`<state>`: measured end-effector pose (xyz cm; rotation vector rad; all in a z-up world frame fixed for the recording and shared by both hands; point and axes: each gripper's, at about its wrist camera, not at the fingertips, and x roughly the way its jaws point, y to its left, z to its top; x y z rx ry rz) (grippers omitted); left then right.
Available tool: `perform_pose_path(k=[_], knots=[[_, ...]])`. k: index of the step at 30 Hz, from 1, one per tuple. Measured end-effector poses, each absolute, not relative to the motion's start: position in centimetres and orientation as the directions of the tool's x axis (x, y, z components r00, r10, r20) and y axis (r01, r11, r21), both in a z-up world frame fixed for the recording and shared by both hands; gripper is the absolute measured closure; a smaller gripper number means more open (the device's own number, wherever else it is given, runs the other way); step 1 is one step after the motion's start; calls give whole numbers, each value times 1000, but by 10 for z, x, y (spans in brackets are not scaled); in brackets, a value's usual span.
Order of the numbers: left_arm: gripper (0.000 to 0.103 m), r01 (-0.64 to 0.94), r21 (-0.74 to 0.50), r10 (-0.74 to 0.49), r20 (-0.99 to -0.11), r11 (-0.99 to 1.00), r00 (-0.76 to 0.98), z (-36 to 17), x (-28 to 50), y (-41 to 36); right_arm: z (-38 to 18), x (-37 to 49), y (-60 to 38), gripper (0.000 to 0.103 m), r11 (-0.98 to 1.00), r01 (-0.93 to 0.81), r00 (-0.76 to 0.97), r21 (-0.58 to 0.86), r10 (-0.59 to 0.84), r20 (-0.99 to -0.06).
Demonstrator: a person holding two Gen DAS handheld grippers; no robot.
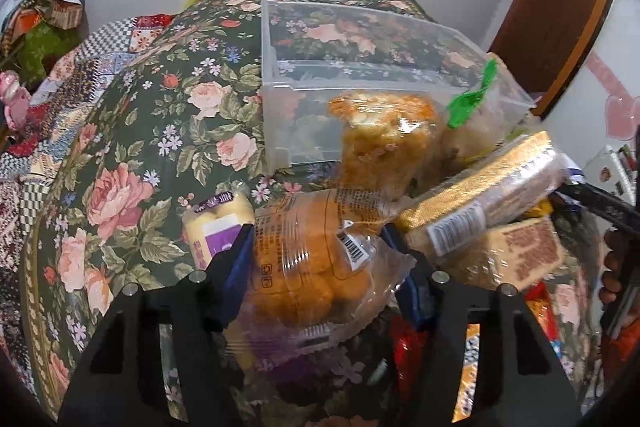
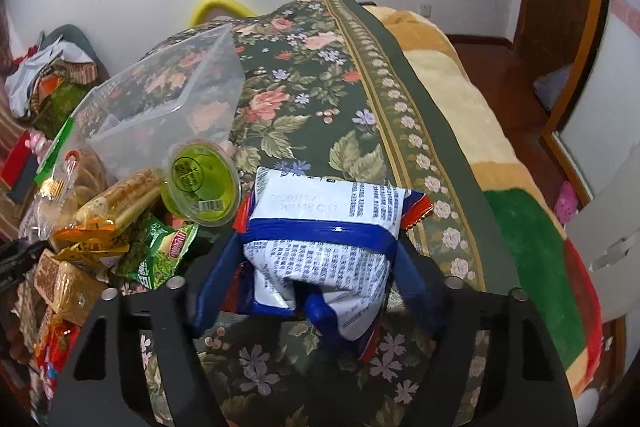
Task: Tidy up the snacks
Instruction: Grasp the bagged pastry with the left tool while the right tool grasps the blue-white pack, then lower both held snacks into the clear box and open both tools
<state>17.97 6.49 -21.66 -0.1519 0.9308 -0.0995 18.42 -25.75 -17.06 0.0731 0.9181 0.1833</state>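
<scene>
Pick-up step. Left tool [image 1: 316, 263] pinches the orange bun packet [image 1: 308, 259]; right tool [image 2: 316, 267] pinches the white-and-blue snack packet [image 2: 320, 239]. Both lie on the floral bedspread [image 1: 132, 131] near the clear bin [image 1: 360, 75]. Next, likely: lift both and carry them to the bin.

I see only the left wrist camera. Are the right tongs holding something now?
Observer: Yes, the right tongs pinch a white and blue packet.
Operator: Is any round snack near the clear box?
Observer: A green jelly cup sits tilted just in front of the clear box.
Operator: What is beyond the floral cloth on that side?
Observer: A beige blanket with a green band.
</scene>
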Motion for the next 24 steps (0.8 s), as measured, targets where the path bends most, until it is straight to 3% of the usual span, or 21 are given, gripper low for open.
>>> perform_pose_path(k=[9, 24], knots=[[45, 15, -159, -132, -762, 987, 634, -191, 158, 68, -151, 173, -254, 44, 978, -155, 630, 138, 206, -749], [45, 38, -156, -129, -624, 987, 771, -113, 160, 61, -74, 176, -231, 44, 959, -249, 754, 136, 280, -595]])
